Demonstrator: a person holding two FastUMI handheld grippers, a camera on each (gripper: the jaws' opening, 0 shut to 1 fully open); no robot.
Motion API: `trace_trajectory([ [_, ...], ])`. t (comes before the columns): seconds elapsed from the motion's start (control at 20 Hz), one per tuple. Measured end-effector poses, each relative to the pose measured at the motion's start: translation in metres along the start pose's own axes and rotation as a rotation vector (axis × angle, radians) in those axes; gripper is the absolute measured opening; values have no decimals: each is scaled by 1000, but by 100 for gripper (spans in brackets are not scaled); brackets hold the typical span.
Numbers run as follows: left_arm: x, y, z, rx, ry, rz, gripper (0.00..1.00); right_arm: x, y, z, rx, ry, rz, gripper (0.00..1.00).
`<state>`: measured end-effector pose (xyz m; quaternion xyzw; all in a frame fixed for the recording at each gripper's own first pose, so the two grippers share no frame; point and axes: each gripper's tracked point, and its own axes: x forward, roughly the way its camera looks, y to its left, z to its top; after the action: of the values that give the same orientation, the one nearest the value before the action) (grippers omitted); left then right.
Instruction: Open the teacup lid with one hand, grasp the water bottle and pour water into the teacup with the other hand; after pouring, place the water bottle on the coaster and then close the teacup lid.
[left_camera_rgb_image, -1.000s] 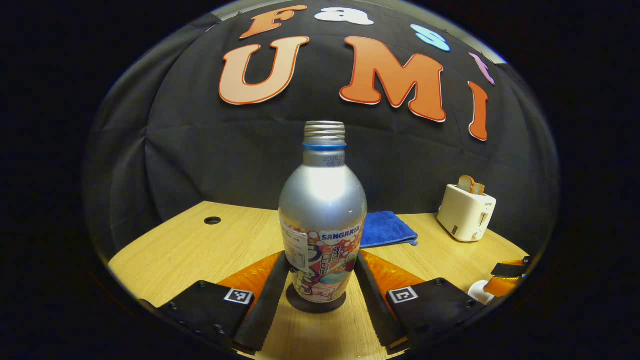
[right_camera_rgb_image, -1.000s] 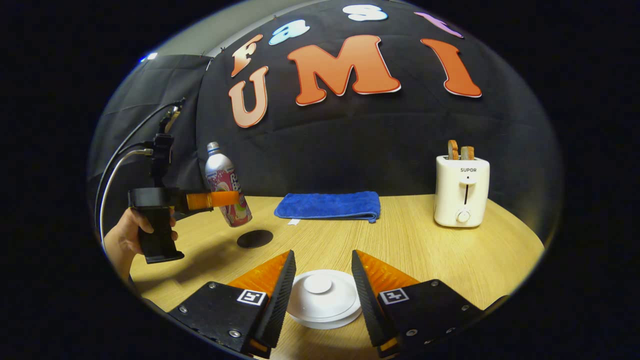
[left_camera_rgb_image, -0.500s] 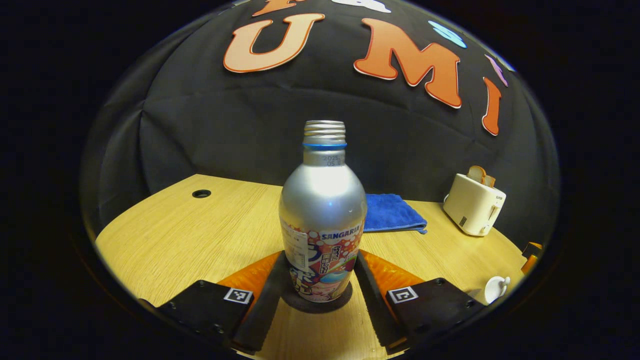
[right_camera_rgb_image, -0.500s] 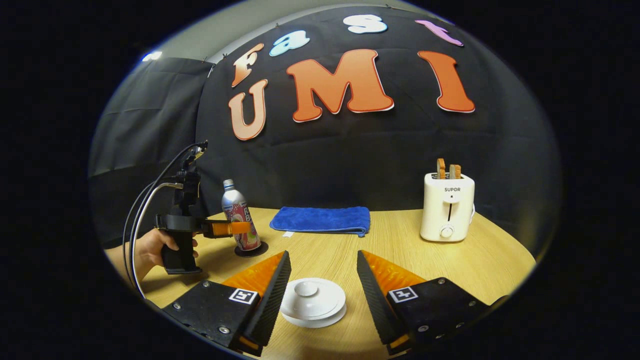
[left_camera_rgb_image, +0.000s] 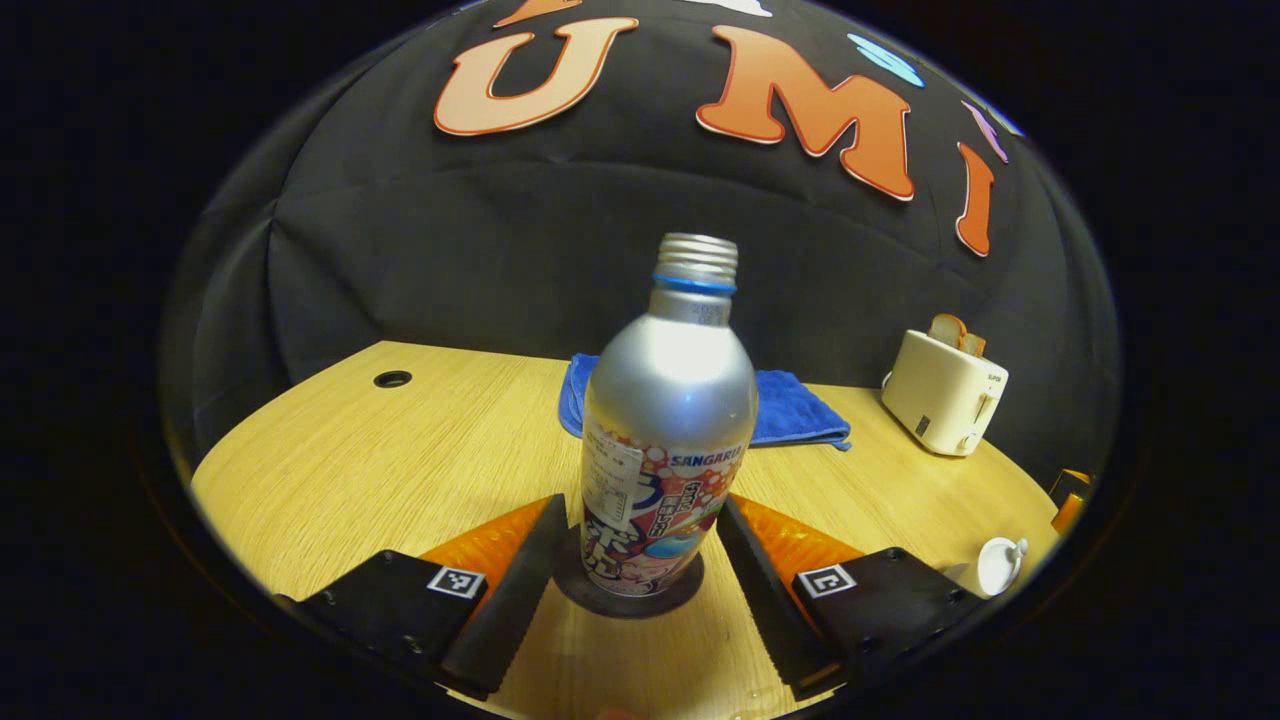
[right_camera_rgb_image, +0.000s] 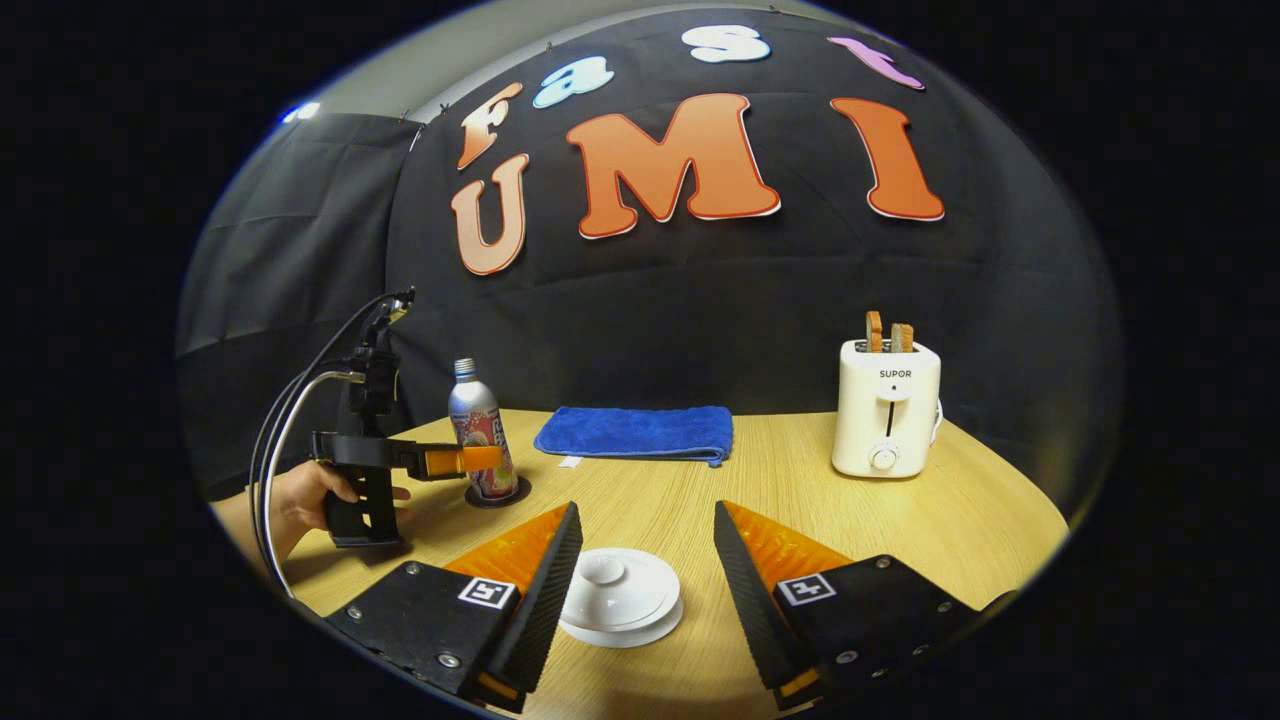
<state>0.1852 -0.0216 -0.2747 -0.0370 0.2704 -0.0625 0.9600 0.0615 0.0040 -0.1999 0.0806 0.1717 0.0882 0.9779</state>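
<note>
Water bottle (left_camera_rgb_image: 668, 440) stands on coaster (left_camera_rgb_image: 630, 598), left gripper (left_camera_rgb_image: 628, 570) fingers apart beside it; right gripper (right_camera_rgb_image: 640, 590), spread, at lid's (right_camera_rgb_image: 620, 597) 6 o'clock. Next, I judge: lift lid onto teacup (left_camera_rgb_image: 996, 565).

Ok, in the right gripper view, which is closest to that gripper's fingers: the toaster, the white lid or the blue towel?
1. White teacup lid: between the right gripper fingers, on the table.
2. Blue towel: farther back, centre.
3. Toaster: far right; too close to the towel to rank firmly.
</note>
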Motion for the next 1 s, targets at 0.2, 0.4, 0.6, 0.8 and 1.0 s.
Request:
trace_trajectory([
  [0.2, -35, -13, 21, 13, -52, -16, 98, -16, 7, 23, -6, -48, -6, 80],
  [0.4, -95, -34, 59, 7, -159, -29, 97, -41, 16, 52, -27, -114, -31, 80],
  [0.6, -161, -37, 81, 17, -265, 25, 97, -62, 4, 76, -44, -163, -152, 81],
  [0.8, -217, -37, 100, 54, -367, 67, 97, -88, 1, 92, -40, -197, -203, 82],
  [1.0, -263, -45, 107, 77, -421, 96, 97, -114, 3, 108, -42, -246, -208, 83],
])
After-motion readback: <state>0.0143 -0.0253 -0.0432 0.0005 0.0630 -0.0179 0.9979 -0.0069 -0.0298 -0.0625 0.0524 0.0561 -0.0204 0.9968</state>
